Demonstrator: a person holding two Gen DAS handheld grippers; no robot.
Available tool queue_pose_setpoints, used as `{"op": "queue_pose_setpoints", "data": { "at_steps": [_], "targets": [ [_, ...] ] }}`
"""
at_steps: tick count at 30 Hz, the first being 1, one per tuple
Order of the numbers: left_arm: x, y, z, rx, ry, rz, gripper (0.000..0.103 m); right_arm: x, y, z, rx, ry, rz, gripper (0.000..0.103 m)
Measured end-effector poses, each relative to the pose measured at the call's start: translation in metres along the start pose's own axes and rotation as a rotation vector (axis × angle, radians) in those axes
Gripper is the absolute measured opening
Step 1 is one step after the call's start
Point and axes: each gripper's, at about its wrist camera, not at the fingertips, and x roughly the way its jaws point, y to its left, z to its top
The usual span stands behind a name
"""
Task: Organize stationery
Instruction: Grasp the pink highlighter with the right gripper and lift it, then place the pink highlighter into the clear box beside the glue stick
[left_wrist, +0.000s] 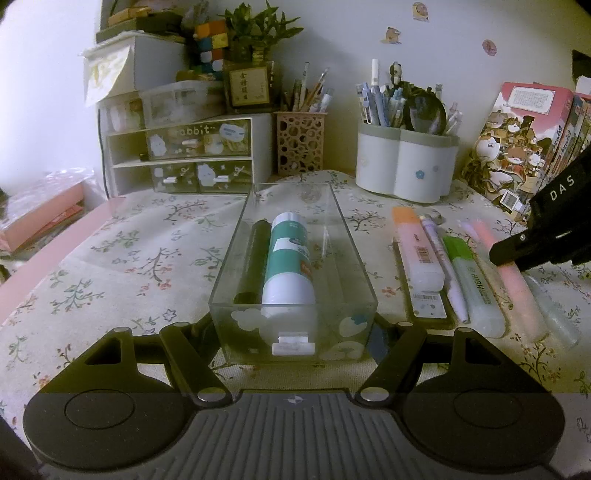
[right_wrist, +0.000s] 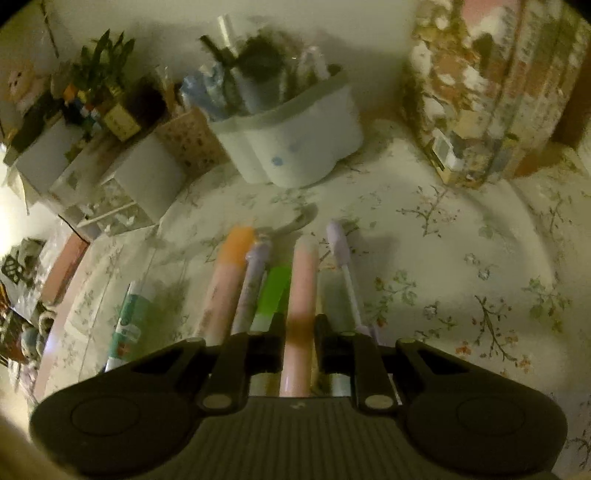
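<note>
My left gripper (left_wrist: 295, 326) is shut on the near end of a clear plastic box (left_wrist: 227, 269), one finger on each side wall. In the box lie a teal-and-white glue stick (left_wrist: 290, 258) and a black marker (left_wrist: 255, 258). To its right, on the floral cloth, lie an orange highlighter (left_wrist: 417, 247), a lilac pen (left_wrist: 443, 266), a green highlighter (left_wrist: 469, 280) and a pink highlighter (left_wrist: 513, 288). My right gripper (right_wrist: 299, 328) is shut on the pink highlighter (right_wrist: 304, 280), which runs lengthwise between its fingers. Beside it lie the green highlighter (right_wrist: 275, 291) and a lilac-capped pen (right_wrist: 343, 266).
At the back stand a white pen holder (left_wrist: 402, 166), a brown perforated cup (left_wrist: 301, 144), a small drawer unit (left_wrist: 184, 155) and a row of books (left_wrist: 517, 147). A clear pen (left_wrist: 554, 310) lies at the far right. The pink desk edge (left_wrist: 55, 254) curves along the left.
</note>
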Motion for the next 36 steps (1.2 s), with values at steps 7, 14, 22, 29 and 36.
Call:
{"op": "queue_pose_setpoints", "data": {
  "at_steps": [7,14,22,29,36],
  "targets": [
    [0.0,0.0,0.0,0.0,0.0,0.001,0.073,-0.008,0.004,0.004,0.052,-0.032,0.037,0.008],
    [0.0,0.0,0.0,-0.001,0.0,0.001,0.073,-0.012,0.029,0.01,0.034,-0.043,0.113,0.008],
    [0.0,-0.001,0.0,-0.001,0.0,0.001,0.073,-0.01,0.053,0.01,0.026,-0.04,0.207,0.008],
    [0.0,-0.001,0.0,0.0,0.0,0.001,0.073,-0.002,0.073,0.013,0.054,-0.03,0.302,0.008],
    [0.0,-0.001,0.0,-0.001,0.0,0.001,0.073,0.01,0.078,0.012,0.089,-0.011,0.34,0.008]
  ]
}}
